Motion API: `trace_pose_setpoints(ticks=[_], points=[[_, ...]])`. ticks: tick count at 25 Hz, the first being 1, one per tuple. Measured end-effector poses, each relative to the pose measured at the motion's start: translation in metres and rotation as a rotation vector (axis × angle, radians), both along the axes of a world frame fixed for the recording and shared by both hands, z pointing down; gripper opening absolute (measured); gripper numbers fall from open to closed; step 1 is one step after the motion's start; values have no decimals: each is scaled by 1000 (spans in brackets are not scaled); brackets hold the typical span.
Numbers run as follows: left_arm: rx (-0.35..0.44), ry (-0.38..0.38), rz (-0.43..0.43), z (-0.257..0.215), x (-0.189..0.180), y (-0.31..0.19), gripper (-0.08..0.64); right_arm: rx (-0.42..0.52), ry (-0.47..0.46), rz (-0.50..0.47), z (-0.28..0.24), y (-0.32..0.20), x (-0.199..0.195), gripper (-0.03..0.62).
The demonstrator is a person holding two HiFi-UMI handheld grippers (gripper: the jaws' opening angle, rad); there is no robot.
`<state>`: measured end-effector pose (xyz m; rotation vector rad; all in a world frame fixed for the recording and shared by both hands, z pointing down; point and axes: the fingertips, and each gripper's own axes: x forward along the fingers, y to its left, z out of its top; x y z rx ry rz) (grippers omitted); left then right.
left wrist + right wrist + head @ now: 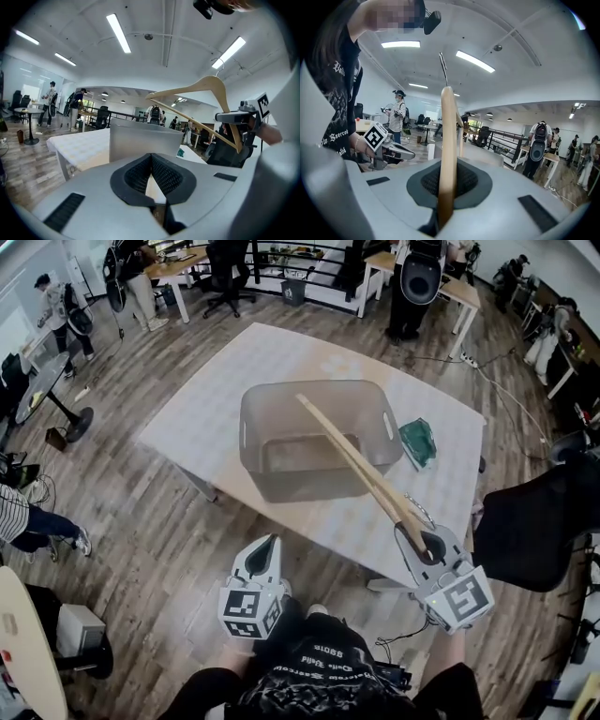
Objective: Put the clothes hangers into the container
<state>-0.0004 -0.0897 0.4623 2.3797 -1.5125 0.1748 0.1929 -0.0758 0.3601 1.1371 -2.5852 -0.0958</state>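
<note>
A translucent grey container (314, 395) stands on the white table (253, 352). My right gripper (412, 532) is shut on one end of a wooden clothes hanger (347, 456). The hanger slants up and away over the container's right half, and its metal hook lies near the jaws. In the right gripper view the hanger (448, 140) rises straight up from between the pads. My left gripper (273, 542) hangs near the table's front edge, shut with nothing in it. From the left gripper view I see the container (140, 140) ahead and the hanger (187, 91) raised at the right.
A green folded item (417, 442) lies on the table right of the container. A black chair (534, 521) stands at the table's right. Other people, desks and chairs are far across the wooden floor.
</note>
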Motion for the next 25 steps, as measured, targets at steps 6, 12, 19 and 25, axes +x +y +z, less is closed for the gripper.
trace_pose_setpoints(ticks=[6, 12, 19, 25], points=[[3, 14, -1, -2, -13, -8, 20, -47, 76, -18, -11, -26, -2, 9], [10, 40, -4, -6, -19, -20, 20, -101, 131, -65, -20, -55, -4, 9], [12, 35, -14, -14, -31, -38, 20, -167, 201, -116, -26, -97, -10, 9], [9, 23, -18, -8, -46, -50, 20, -236, 282, -145, -17, -131, -19, 9]])
